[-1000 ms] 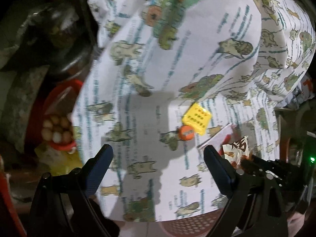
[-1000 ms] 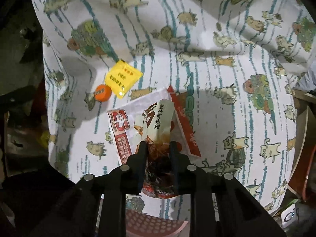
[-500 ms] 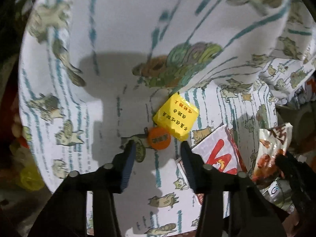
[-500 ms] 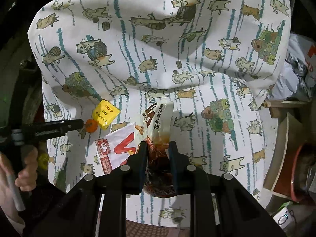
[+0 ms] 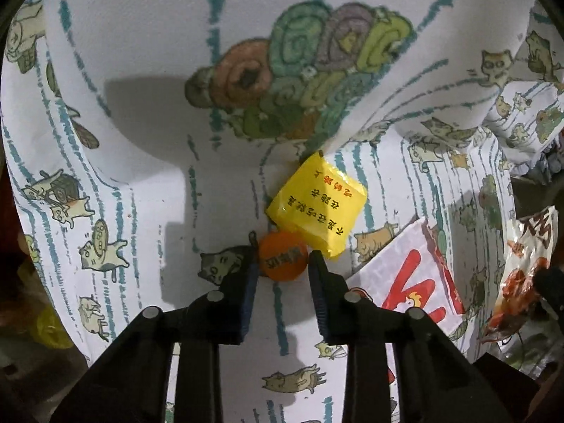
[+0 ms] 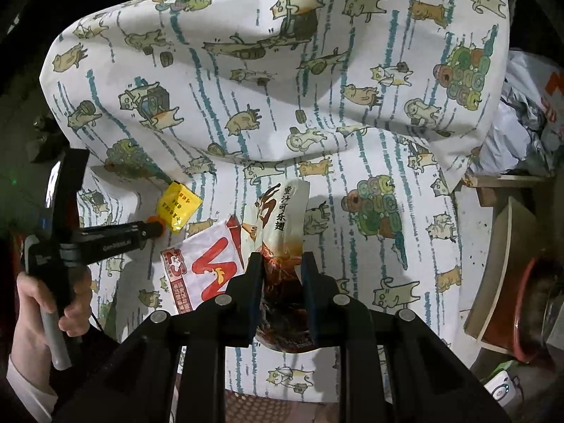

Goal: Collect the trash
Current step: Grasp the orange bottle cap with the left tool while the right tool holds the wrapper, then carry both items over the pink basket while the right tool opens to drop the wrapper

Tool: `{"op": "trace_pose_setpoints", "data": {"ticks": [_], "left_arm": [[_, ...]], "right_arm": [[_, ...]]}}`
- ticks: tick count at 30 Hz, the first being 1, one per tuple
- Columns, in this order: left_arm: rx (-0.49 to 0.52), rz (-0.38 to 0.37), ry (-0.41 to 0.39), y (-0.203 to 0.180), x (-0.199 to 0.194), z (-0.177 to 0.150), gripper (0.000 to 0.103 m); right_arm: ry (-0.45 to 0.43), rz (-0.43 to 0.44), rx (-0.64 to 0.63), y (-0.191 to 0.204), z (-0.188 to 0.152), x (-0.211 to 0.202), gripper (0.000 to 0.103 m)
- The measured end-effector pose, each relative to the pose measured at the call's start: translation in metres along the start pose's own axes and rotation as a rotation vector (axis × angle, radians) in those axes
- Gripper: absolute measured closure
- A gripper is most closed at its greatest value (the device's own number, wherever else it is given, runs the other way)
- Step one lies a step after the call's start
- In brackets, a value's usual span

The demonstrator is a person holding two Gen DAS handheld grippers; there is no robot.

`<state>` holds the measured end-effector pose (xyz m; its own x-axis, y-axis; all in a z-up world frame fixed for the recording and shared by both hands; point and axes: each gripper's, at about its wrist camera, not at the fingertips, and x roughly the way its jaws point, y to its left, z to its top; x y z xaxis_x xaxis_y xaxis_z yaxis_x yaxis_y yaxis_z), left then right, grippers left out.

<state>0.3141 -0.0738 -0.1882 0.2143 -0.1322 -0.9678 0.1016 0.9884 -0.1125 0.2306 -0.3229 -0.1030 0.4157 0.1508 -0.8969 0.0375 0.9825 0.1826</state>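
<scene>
Cat-print cloth [image 6: 317,112] fills most of both views and drapes over whatever is under it — the support is hidden, only a strip of red mesh [image 6: 253,405] shows below its near edge. Dark surroundings left and right are hard to read: at right a crumpled grey bag [image 6: 518,130], a tilted wooden board [image 6: 507,268] and a red-rimmed basin [image 6: 528,317], contents not discernible. On the cloth, a white-and-red wrapper [image 6: 208,271] lies flat, its near end cut off behind the right gripper [image 6: 281,264]. That gripper is clamped on a snack bag [image 6: 282,218] with a glossy brown lower half, pads pressing both sides, bag top standing up clear of the cloth; in the left wrist view the same bag [image 5: 525,264] is cut off at the right edge. Yellow sachet [image 5: 317,208] lies beside the wrapper, one corner tucked under a cloth fold. Orange cap [image 5: 283,260] sits touching the sachet's near corner. Left gripper [image 5: 282,264] has just been closing — jaws narrow, cap between the tips, both tips at the cap's edges; actual pad contact I can't confirm. A hand [image 6: 56,299] holds that gripper's handle.
</scene>
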Motion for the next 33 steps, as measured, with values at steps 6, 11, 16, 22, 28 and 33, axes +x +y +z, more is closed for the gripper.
{"op": "trace_pose_setpoints", "data": {"ticks": [6, 11, 16, 22, 28, 33], "left_arm": [[0.014, -0.029, -0.036, -0.007, -0.022, -0.005, 0.075], [0.033, -0.001, -0.103, -0.007, -0.056, -0.013, 0.075], [0.076, 0.026, -0.190, -0.006, -0.098, -0.022, 0.075], [0.081, 0.032, -0.312, 0.003, -0.156, -0.051, 0.075], [0.024, -0.012, -0.414, 0.017, -0.201, -0.102, 0.075], [0.037, 0.037, -0.356, 0.017, -0.181, -0.140, 0.075]], "right_arm": [[-0.009, -0.017, 0.016, -0.002, -0.001, -0.003, 0.080], [-0.016, -0.023, 0.017, -0.001, -0.004, -0.004, 0.080], [-0.034, -0.039, 0.015, 0.008, -0.010, -0.009, 0.080], [-0.107, -0.041, -0.032, 0.031, -0.030, -0.037, 0.080], [-0.232, 0.013, -0.007, 0.048, -0.056, -0.084, 0.080], [-0.217, 0.068, 0.009, 0.061, -0.102, -0.099, 0.080]]}}
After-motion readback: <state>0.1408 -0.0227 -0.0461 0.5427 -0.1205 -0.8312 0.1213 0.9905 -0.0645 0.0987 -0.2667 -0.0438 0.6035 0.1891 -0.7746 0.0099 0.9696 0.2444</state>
